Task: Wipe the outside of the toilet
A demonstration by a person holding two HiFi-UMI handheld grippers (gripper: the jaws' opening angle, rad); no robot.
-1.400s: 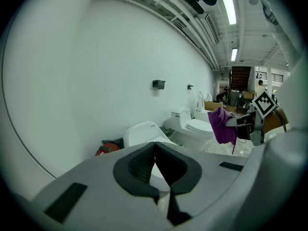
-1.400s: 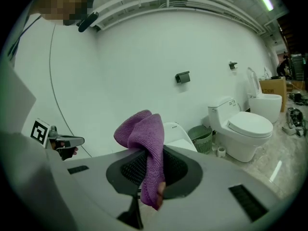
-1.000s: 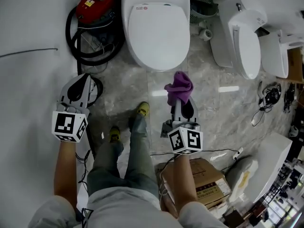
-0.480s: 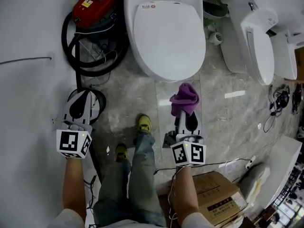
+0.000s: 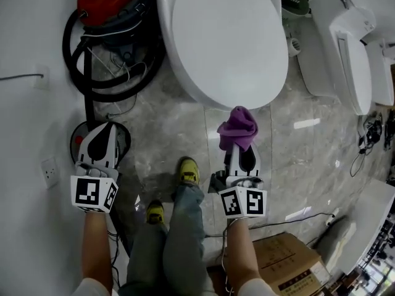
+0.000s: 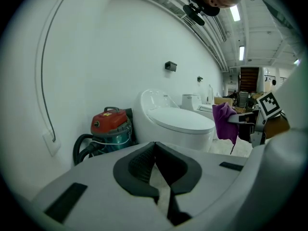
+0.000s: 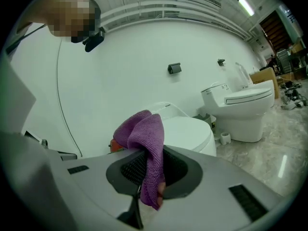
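A white toilet (image 5: 222, 36) with its lid down stands on the grey marble floor at the top middle of the head view. It also shows in the left gripper view as the toilet (image 6: 175, 121) and behind the cloth in the right gripper view (image 7: 190, 131). My right gripper (image 5: 239, 142) is shut on a purple cloth (image 5: 237, 128), held just short of the toilet's front rim. The cloth (image 7: 147, 153) hangs bunched over the jaws. My left gripper (image 5: 102, 134) is shut with nothing in it, off to the left near the wall.
A red vacuum cleaner (image 5: 108, 2) with a black hose (image 5: 92, 66) sits left of the toilet. A second white toilet (image 5: 352, 48) stands at the right. A cardboard box (image 5: 290, 264) and cables lie behind my right arm. My feet (image 5: 185, 171) stand between the grippers.
The view has moved closer to the toilet, which now fills more of the top. Both grippers kept their hold and their pose, the right one still carrying the cloth.
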